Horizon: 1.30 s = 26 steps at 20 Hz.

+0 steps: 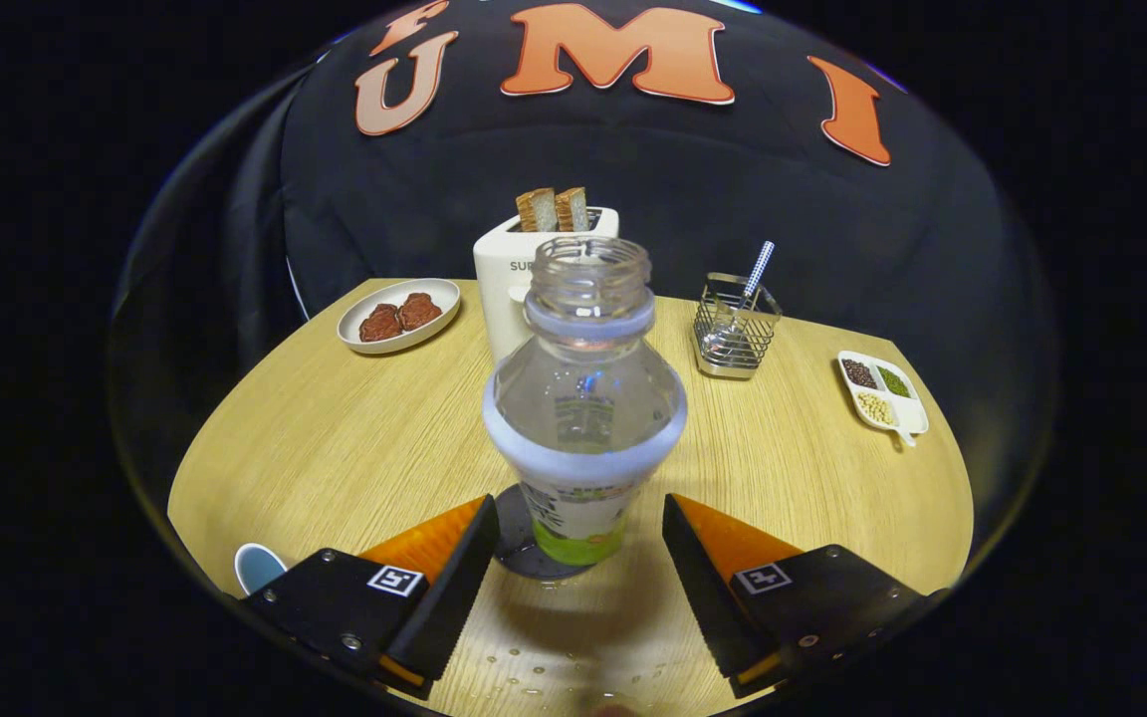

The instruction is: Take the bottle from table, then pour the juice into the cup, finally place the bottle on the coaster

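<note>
A clear plastic bottle point(583, 418) with no cap and a white and green label stands upright on a dark round coaster point(519, 543) on the wooden table point(335, 438). It looks empty. My gripper point(578, 548) is open, its orange and black fingers point(434, 573) on either side of the bottle's base with a gap to each, touching nothing. A light blue cup point(257, 568) peeks out just left of the left finger, mostly hidden behind it.
Behind the bottle stands a white toaster point(514, 269) with two bread slices. A plate with brown pieces point(399, 314) sits at the back left, a wire holder point(733, 324) with a utensil at the back right, a divided dish of beans point(882, 393) at the far right. Water drops point(534, 677) dot the near table.
</note>
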{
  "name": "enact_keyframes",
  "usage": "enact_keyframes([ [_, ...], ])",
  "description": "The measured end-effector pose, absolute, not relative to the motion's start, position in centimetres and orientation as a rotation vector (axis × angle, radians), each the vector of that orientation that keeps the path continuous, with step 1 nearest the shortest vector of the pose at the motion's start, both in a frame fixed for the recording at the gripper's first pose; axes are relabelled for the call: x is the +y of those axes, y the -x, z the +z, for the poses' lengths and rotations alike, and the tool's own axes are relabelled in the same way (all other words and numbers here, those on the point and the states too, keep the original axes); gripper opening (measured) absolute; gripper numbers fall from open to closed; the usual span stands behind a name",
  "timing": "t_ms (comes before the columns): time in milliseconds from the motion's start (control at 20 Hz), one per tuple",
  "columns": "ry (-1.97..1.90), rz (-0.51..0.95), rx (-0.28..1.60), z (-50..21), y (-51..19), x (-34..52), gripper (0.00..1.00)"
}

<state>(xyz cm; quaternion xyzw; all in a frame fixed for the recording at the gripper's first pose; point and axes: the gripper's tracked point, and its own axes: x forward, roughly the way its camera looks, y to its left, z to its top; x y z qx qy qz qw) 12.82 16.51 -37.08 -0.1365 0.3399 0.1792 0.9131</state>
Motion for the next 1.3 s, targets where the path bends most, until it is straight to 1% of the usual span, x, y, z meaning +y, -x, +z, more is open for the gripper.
enact_keyframes([
  [250, 0.266, 0.33, 0.685, -33.2, -10.9, 14.3, 0.98],
  [900, 0.166, 0.162, 0.405, -12.5, -6.6, 5.0, 0.97],
  [1150, 0.212, 0.086, 0.311, -8.3, -5.0, 2.3, 0.97],
  [1300, 0.203, 0.094, 0.275, -6.6, -4.1, 2.5, 0.97],
])
